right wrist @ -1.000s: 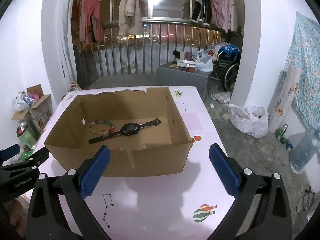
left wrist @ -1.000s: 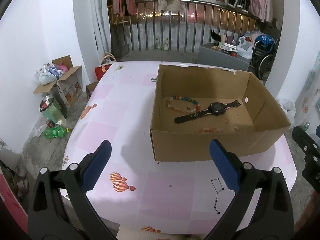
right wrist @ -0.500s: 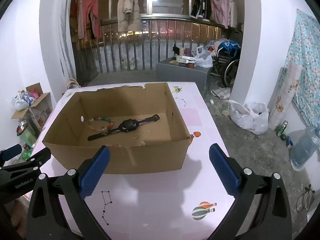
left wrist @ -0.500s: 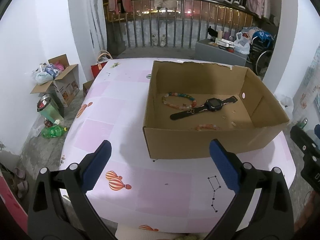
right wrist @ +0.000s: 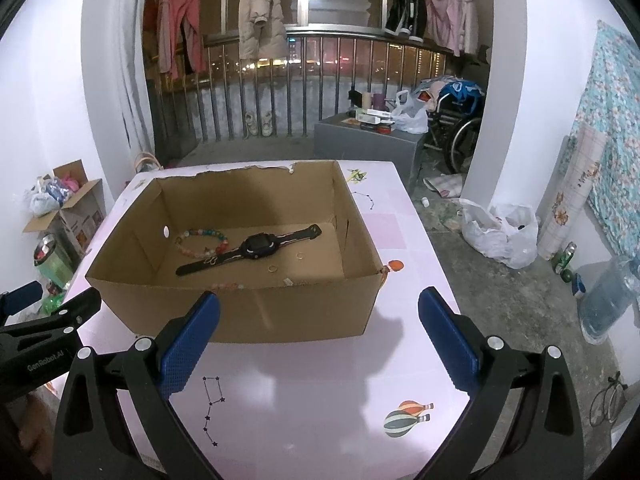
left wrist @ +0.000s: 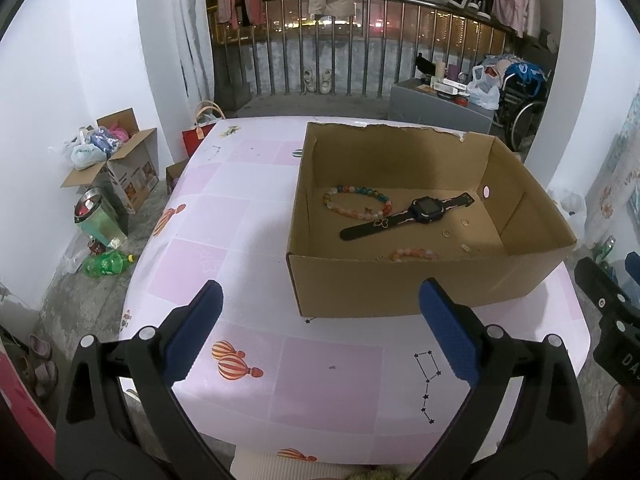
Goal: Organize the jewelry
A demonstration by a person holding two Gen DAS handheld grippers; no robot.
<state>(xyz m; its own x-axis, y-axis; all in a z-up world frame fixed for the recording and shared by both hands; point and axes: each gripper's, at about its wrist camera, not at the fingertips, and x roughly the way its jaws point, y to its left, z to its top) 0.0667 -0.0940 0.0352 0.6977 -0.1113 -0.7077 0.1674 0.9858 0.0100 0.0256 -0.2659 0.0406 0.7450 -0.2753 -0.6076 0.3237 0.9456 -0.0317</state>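
Your left gripper (left wrist: 320, 320) and right gripper (right wrist: 320, 320) had jaws wide open and empty, so you could pinch the light, bendy watch (left wrist: 406, 216) by its strap, mid-frame in the box (left wrist: 400, 280).

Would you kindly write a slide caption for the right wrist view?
Open right tool hovers before a cardboard box holding a black watch, bead bracelet and small rings.

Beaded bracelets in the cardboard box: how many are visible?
2. The multicoloured beaded bracelet lies at the box floor's far left beside the watch; a pinkish-orange bracelet sits against the near wall, partly hidden by it.
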